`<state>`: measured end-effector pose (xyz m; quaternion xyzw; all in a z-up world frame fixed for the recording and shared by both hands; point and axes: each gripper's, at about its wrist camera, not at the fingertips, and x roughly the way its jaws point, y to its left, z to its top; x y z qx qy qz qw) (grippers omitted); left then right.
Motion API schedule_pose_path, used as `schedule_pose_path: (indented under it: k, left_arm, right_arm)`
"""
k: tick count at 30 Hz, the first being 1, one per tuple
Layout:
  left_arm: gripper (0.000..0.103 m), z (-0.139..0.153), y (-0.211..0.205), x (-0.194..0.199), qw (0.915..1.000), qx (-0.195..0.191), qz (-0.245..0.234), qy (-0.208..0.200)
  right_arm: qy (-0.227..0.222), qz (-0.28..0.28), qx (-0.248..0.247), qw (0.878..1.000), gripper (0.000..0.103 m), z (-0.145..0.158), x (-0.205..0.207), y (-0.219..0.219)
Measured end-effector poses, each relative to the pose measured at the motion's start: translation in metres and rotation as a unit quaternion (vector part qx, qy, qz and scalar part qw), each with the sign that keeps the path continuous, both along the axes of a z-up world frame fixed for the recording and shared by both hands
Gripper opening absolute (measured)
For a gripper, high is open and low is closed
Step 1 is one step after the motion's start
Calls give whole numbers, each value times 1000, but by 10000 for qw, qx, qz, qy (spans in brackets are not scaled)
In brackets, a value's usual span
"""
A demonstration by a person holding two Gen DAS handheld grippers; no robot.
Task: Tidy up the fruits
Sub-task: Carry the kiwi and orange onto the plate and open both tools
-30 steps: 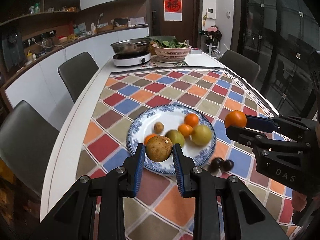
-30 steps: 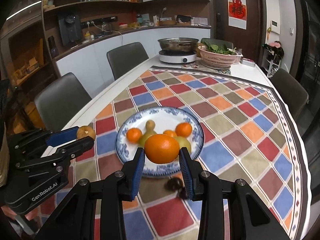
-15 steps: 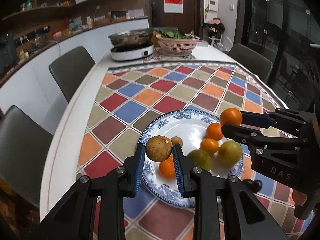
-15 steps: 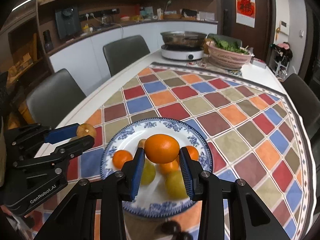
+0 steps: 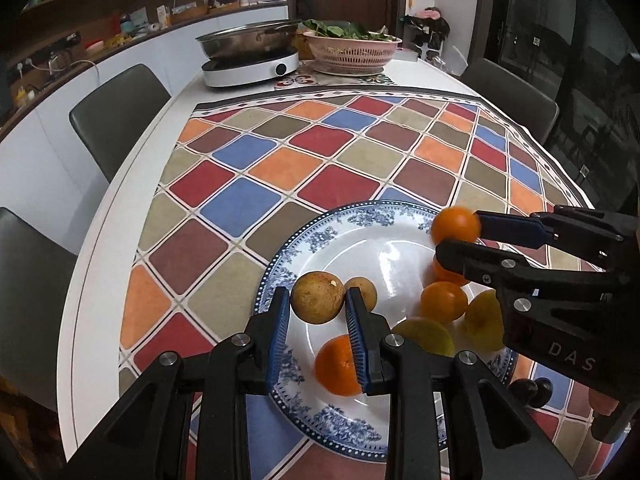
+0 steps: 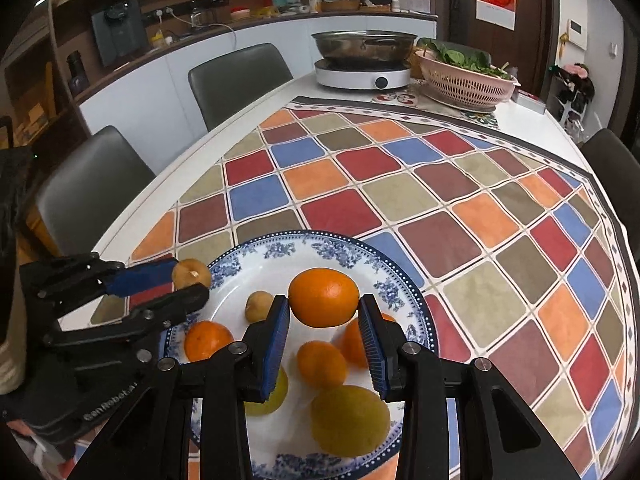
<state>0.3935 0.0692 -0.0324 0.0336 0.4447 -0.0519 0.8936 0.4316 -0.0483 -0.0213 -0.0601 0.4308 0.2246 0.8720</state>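
A blue-patterned white plate [image 5: 384, 240] [image 6: 272, 258] lies on the checked tablecloth. It holds several oranges, two yellow-green fruits [image 6: 350, 420] and a small brown fruit [image 6: 258, 306]. My left gripper [image 5: 318, 306] is shut on a round brown fruit [image 5: 317, 297] above the plate's left rim; it also shows in the right wrist view [image 6: 190, 280]. My right gripper [image 6: 323, 316] is shut on an orange [image 6: 323, 297] above the plate's middle; it also shows in the left wrist view [image 5: 456, 236].
Two dark fruits [image 5: 532, 390] lie on the cloth right of the plate. An induction cooker with a steel pan [image 5: 250, 50] and a pink basket of greens [image 5: 352, 50] stand at the table's far end. Grey chairs [image 5: 116, 112] line both sides.
Both grippers have moved forward and lower over the plate, each still holding its fruit. The plate now fills more of both views.
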Motion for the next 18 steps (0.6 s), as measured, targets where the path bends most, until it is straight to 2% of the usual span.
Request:
schedule_pose_path:
  k: [2, 3, 4, 10, 18]
  left_arm:
    - [32, 0, -3, -1, 10000, 16, -44, 4]
    - [33, 1, -4, -1, 10000, 31, -60, -4]
    - [33, 2, -5, -3, 10000, 59, -72, -14]
    - [34, 22, -8, -28, 9996, 152, -21, -222]
    - [42, 50, -13, -87, 9980, -72, 31, -629]
  right_arm:
    - [-10, -14, 5, 10000, 40, 1, 1, -1]
    - [-20, -34, 21, 10000, 46, 2, 1, -3]
    - [-39, -53, 38, 10000, 47, 3, -1, -5]
    - [-171, -255, 108, 9995, 47, 15, -16, -23]
    - [-629, -337, 14, 9975, 47, 37, -65, -41]
